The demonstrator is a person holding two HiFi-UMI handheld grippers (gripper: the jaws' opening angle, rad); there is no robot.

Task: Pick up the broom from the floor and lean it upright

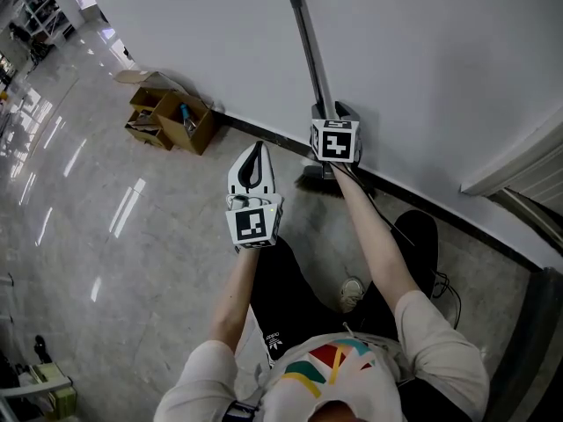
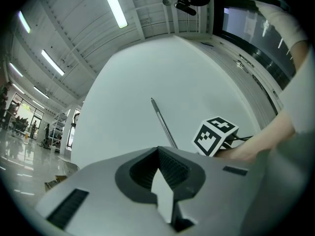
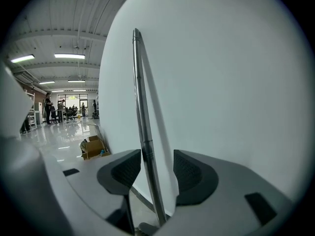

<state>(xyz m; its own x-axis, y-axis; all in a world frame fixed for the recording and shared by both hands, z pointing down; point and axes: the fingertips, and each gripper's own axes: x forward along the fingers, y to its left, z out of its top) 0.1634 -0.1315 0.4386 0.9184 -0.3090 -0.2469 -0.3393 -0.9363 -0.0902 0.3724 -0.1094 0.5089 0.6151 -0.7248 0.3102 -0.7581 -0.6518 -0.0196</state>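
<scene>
Leaning upright against the wall (image 1: pixel 422 42), head on the floor (image 1: pixel 88 192), the broom (image 1: pixel 307 42) is judged placed. The right gripper (image 3: pixel 156 170) is held open around the handle, unpressed; the left gripper (image 2: pixel 163 175) is closed, empty. Next, a clean withdrawal without nudging the handle is called for.

Open cardboard boxes (image 1: pixel 171 117) on glossy floor (image 1: pixel 97 236), far left, close by white wall (image 1: pixel 440 60) — one holds a blue item (image 1: pixel 186 115), possibly a bottle. Black baseboard (image 1: pixel 264 134) along wall foot. Shelving (image 1: pixel 35 7) farther left. Ceiling strip lights (image 2: pixel 114 5) — lit.
</scene>
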